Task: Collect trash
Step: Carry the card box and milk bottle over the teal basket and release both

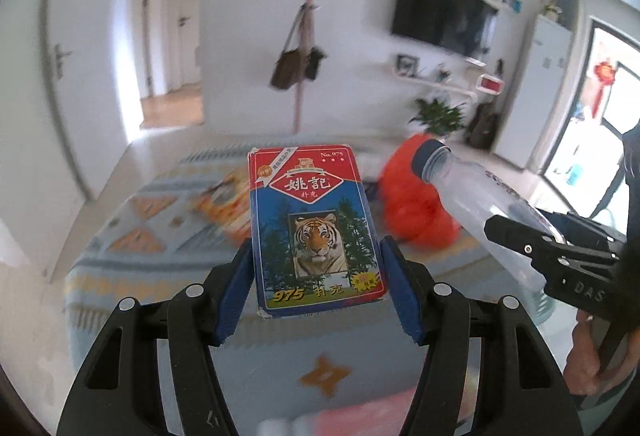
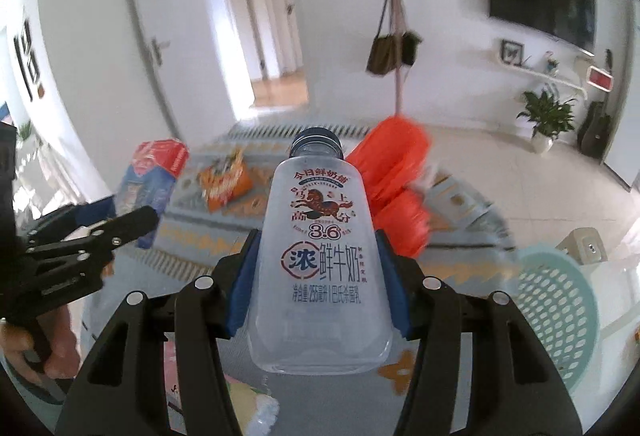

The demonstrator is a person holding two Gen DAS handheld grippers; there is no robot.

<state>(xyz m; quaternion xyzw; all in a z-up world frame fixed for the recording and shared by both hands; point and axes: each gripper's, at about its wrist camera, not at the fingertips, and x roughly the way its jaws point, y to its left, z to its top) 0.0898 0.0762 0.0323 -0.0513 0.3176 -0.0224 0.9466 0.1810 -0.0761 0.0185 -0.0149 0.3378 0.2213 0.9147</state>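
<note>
Your left gripper [image 1: 316, 292] is clamped on a playing-card box [image 1: 316, 232]: its blue pads [image 1: 240, 296] press both long edges near the bottom. The box is flat, rectangular printed cardboard with a red top band, a blue body, a tiger portrait at centre and "975" in yellow at the foot. One lower corner is scuffed white. Its long axis runs straight away from the gripper, the red end farthest out and the printed face toward the camera.

Your right gripper [image 2: 320, 288] is clamped on a milk bottle [image 2: 320, 264], with the pads on both side walls at mid-body. The bottle is frosted, translucent plastic with flat faces, rounded shoulders, a short neck and a dark blue screw cap [image 2: 316, 142]. A horse emblem, "3.6" and dark blue characters are printed on it. Through the wall it looks empty. Its long axis also runs away from the gripper, cap end outward and base toward the camera.

Both items hang in the air above the patterned rug [image 1: 152, 232], the box to the left of the bottle. Relative to the bottle, an orange plastic bag [image 2: 400, 192] sits just beyond and to its right on the rug. A crumpled orange snack packet [image 2: 226, 182] lies beyond and to its left. A pale green perforated basket [image 2: 556, 308] stands to the bottle's right, off the rug's edge. The background is motion-blurred.
</note>
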